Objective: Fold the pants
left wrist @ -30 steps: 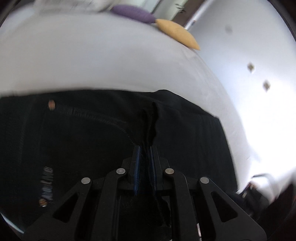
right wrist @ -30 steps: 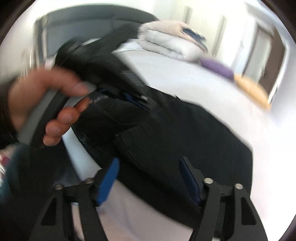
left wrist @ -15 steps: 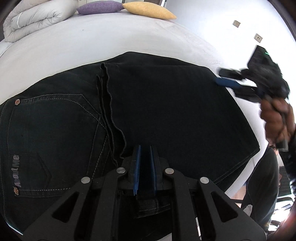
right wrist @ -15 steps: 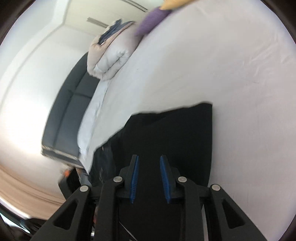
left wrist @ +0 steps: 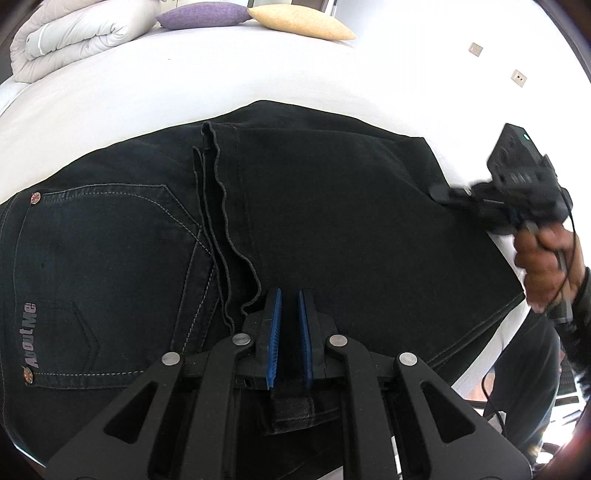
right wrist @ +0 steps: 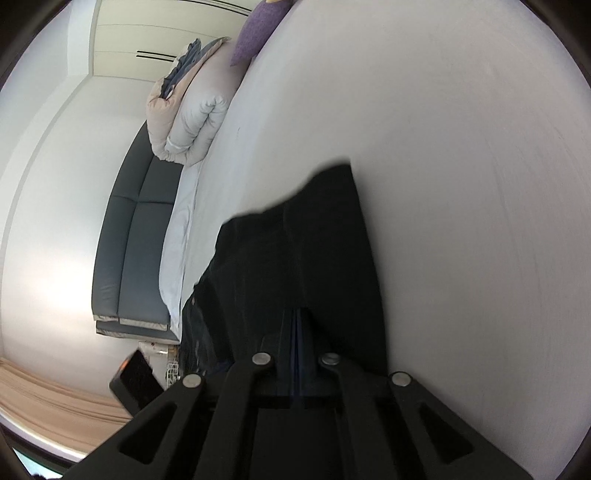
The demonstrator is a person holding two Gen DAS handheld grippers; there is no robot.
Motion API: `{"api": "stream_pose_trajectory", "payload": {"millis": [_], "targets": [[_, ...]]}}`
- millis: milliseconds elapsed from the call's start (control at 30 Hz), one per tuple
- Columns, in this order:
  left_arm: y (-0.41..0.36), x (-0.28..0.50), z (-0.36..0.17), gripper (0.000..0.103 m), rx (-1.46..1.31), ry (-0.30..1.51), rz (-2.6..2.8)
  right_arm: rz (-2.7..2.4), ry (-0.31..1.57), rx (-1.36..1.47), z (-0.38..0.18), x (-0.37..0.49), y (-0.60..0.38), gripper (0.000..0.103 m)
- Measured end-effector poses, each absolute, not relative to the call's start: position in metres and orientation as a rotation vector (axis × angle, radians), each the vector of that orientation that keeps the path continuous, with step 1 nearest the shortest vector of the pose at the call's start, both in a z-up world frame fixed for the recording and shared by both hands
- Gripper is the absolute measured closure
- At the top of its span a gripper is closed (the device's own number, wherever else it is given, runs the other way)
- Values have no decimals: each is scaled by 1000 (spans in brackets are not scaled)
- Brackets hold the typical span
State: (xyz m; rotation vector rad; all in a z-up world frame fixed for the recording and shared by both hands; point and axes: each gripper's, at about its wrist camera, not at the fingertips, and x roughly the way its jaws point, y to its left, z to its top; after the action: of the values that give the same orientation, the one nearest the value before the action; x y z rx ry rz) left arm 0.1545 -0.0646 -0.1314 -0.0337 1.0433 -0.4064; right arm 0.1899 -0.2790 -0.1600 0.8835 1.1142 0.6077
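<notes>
Left wrist view: black pants (left wrist: 314, 229) lie spread flat on a white bed (left wrist: 184, 85), filling the middle of the frame, with a stitched back pocket (left wrist: 107, 280) at the left and a folded hem edge running down the centre. The left gripper (left wrist: 290, 332) at bottom centre has its blue-padded jaws nearly closed on a bit of the dark denim at the near edge. At the right edge a hand (left wrist: 546, 266) holds the right gripper (left wrist: 448, 194), its tips meeting the pants' right side. A folded duvet (left wrist: 74, 33), a purple cushion (left wrist: 207, 16) and a yellow cushion (left wrist: 299, 24) sit along the top.

Right wrist view: the right gripper's jaws at bottom centre are fully closed, pinching the black fabric edge, which stretches up the frame's middle over the bed. A dark headboard (right wrist: 136, 236) stands at the left.
</notes>
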Motion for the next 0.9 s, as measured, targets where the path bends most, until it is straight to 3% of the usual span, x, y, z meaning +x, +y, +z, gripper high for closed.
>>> {"api": "stream_pose_trajectory", "payload": {"millis": [567,900], "targets": [[-58,149,-134,94,-37,1036,-404,615,1203,771,-156,87,-244,103],[-41,143,-127,93,-136,1022,-420,618,1156,830,-174,87,-245,103]]}}
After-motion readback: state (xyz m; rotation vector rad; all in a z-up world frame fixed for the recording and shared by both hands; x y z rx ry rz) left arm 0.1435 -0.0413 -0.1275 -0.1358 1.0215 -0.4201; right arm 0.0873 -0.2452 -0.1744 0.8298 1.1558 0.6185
